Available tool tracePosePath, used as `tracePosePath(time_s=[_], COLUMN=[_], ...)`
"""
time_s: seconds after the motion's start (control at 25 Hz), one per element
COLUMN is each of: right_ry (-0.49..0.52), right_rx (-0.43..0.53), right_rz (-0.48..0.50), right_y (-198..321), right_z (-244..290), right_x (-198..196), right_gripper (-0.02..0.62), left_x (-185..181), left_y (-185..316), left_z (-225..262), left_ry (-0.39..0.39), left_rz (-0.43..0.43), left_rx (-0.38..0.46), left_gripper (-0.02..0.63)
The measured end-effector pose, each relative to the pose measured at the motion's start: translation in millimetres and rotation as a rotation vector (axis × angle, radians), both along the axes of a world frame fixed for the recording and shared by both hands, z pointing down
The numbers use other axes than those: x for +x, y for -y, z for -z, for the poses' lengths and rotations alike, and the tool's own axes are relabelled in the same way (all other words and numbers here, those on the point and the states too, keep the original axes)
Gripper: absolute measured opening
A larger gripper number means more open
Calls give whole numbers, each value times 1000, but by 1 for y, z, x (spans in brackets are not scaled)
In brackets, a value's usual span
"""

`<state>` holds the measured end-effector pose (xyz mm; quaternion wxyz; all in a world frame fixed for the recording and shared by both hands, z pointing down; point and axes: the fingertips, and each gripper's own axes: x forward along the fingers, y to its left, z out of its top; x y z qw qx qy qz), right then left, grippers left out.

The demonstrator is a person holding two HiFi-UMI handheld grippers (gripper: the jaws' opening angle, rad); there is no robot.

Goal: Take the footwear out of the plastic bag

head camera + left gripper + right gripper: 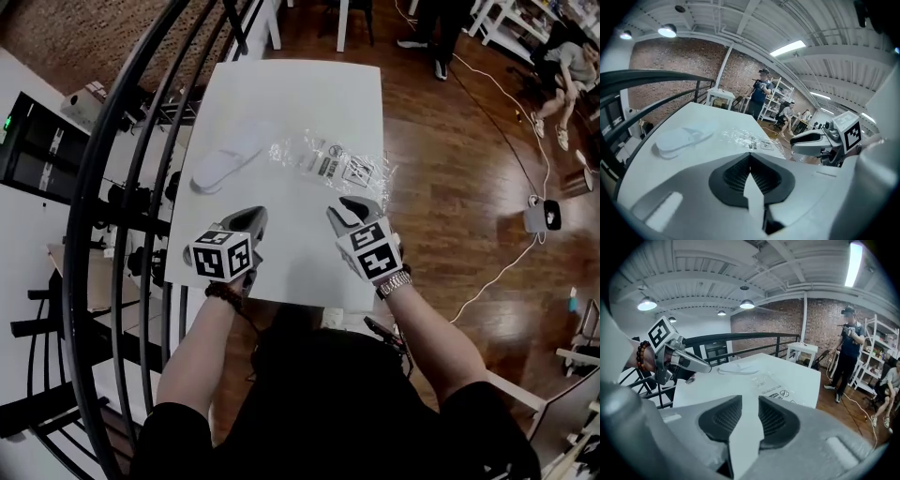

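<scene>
A white slipper [225, 157] lies on the white table [281, 94], just left of a flat clear plastic bag [330, 161] with printed marks. The slipper is outside the bag. Both grippers hover over the table's near edge, short of both things. My left gripper [246, 217] is shut with nothing in it. In its own view the slipper [680, 138] and the bag [749, 138] lie ahead. My right gripper [349, 208] stands a little open with only air between the jaws. Its view shows the bag [776, 387] near and the slipper [738, 367] beyond.
A black curved railing [122, 187] runs along the table's left side. Wooden floor with a white cable [506, 141] and a small device [544, 216] lies to the right. People stand and sit beyond the table's far end, near white shelves [776, 101].
</scene>
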<state>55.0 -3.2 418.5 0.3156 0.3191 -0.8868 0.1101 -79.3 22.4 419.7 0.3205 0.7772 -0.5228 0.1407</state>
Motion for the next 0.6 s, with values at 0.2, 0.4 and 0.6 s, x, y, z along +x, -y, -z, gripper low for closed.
tracePosePath(time_s=[0.2,0.4,0.6], right_ry=[25,43,56], right_rx=[64,118,161], right_rz=[43,88,119], right_y=[-28,-55,-77], right_z=[19,41,54], right_x=[6,6,6], right_gripper=[9,-8,-8], left_x=[35,67,85], left_y=[-24,-50,-69], left_z=[26,43,56], left_ry=[64,114,156], left_rz=[-39,-92,-122], left_rx=[72,109,148], left_gripper=[15,15,15])
